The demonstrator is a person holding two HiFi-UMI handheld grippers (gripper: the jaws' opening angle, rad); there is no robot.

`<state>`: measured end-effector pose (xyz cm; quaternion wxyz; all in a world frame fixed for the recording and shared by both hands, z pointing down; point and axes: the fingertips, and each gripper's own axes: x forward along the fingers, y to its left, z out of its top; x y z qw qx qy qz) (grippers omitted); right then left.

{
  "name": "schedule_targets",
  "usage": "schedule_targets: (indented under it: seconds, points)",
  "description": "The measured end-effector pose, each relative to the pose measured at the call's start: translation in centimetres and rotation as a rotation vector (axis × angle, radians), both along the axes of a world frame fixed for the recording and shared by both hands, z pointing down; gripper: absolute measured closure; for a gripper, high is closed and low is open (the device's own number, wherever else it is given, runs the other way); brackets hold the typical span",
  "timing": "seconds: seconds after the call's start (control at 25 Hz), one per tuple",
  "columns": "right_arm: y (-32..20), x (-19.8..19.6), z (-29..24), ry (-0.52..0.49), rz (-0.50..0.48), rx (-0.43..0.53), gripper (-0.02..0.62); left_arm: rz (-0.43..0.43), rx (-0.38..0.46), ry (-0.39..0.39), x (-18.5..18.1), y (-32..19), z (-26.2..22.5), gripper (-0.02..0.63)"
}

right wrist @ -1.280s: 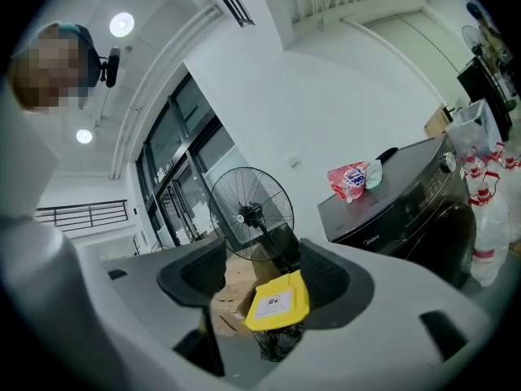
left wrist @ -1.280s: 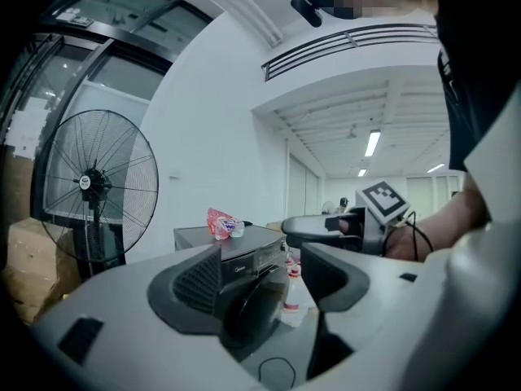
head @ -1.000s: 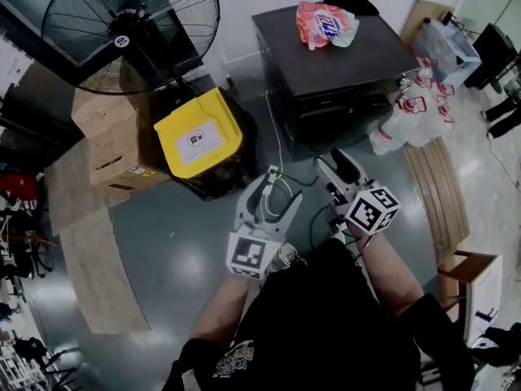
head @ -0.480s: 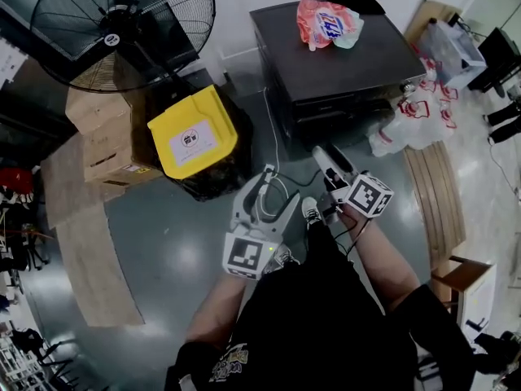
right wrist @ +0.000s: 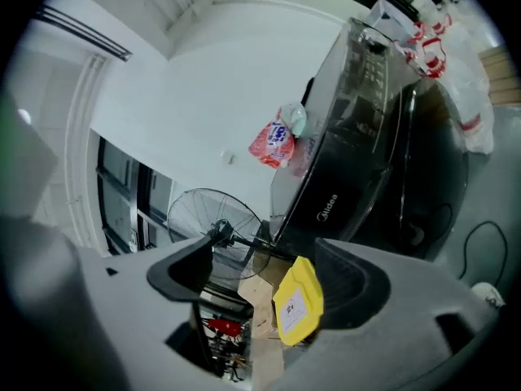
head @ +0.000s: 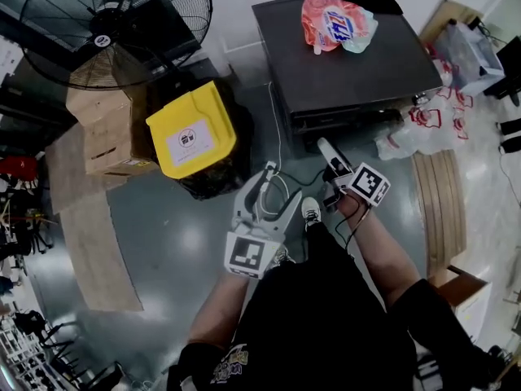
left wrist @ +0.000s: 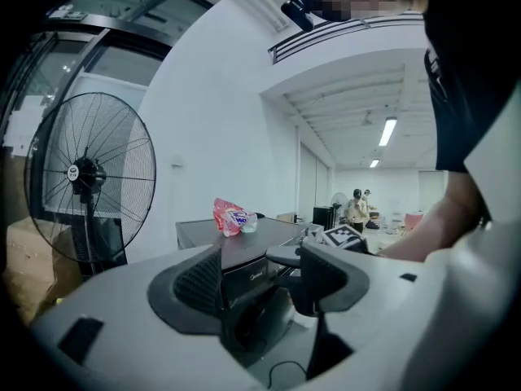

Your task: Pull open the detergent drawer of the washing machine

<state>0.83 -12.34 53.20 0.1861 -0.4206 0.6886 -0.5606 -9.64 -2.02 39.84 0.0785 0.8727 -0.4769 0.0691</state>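
Note:
The dark grey washing machine (head: 350, 63) stands at the top of the head view, a pink detergent bag (head: 335, 23) on its lid. Its drawer front with white print (right wrist: 330, 206) shows in the right gripper view and also as the drawer front (left wrist: 259, 274) in the left gripper view. My right gripper (head: 332, 160) is rolled on its side just short of the machine's front; its jaws are opening with nothing between them (right wrist: 269, 279). My left gripper (head: 273, 192) hangs open and empty over the floor, farther from the machine (left wrist: 260, 279).
A black bin with a yellow lid (head: 194, 137) stands left of the machine, beside cardboard boxes (head: 102, 129) and a large floor fan (head: 114, 23). White plastic bags (head: 423, 125) lie at the machine's right. A white cable (head: 281, 149) runs down the floor.
Both grippers have moved toward the machine's front. The right one has sunk, rolled onto its side and spread its jaws wider.

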Motion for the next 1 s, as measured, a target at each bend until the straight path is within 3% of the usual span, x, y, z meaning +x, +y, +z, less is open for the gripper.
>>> schedule_targets:
  seconds: [0.16,0.48,1.0]
  points:
    - [-3.4,1.0,1.9,-0.056,-0.004,0.035,0.182,-0.007,-0.019,-0.005,1.2,-1.9,0.9,0.33]
    - [-7.3,3.4,6.5,-0.067,0.05,-0.1,0.148,-0.008,-0.058,-0.005,3.3,-5.9,2.4,0.33]
    - [-10.9,3.3,8.7,-0.123,0.042,-0.123,0.131,-0.037,-0.107,0.016,3.8,-9.2,4.0,0.33]
